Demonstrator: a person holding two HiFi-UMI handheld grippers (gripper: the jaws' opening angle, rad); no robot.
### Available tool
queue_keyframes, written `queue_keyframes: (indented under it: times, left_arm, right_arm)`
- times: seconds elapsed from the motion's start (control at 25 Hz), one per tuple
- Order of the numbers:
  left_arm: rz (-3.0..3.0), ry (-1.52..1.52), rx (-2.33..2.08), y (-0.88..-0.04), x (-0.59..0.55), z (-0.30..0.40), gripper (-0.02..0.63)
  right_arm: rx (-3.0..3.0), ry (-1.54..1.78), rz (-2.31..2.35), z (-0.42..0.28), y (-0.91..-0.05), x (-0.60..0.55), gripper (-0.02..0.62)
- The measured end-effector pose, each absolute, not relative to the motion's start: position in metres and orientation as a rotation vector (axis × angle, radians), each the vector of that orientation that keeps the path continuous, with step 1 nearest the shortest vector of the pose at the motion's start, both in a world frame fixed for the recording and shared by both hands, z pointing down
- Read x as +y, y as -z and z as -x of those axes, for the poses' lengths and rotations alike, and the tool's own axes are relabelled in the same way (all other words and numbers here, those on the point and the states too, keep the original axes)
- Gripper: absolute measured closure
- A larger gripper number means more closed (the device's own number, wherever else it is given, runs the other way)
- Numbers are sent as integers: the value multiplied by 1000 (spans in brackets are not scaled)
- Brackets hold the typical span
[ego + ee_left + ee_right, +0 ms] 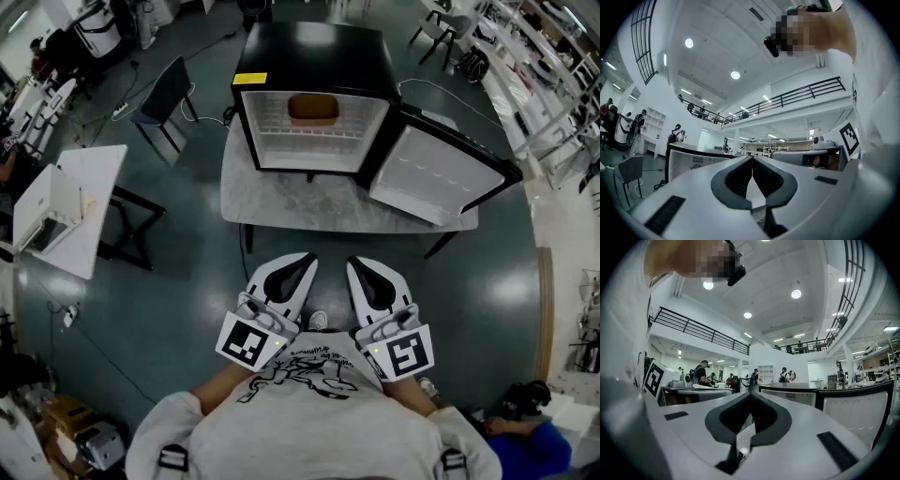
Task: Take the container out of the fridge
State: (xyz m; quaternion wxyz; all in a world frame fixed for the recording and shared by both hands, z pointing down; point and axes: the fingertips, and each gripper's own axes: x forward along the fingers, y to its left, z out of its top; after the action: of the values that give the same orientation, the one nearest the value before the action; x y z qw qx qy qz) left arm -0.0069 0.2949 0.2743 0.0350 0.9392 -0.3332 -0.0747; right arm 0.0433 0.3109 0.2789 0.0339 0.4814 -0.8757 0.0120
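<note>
Left gripper (307,260), right gripper (357,263) both closed, empty; unopened, they'd shove brown oval container (312,110) deeper into black mini fridge (309,47) (door (441,173) open)

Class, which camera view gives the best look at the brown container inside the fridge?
The head view. It looks down into the open fridge, where the brown container sits on a shelf in plain sight. The left and right gripper views look level across the room, and neither shows the container.

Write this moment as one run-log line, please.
fridge: door open | container: inside, untouched | left gripper: shut, empty | right gripper: shut, empty | both short of fridge
</note>
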Motion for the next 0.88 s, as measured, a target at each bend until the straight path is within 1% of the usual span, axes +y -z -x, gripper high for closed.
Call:
queue_keyframes:
  times: [0.4,0.76,0.88]
  left_arm:
    - [-2907,206,-1033,-275,296,-13,589]
    - [-2893,172,-1049,-280,298,-44,589]
    - [-2881,204,-1042,-276,301,-58,589]
  right_arm:
    - [-2727,-16,-1477,-60,-275,311,568]
    - [-2727,-34,-1474,-95,-279,314,568]
    - [-2730,-54,-1460,-106,-282,316,568]
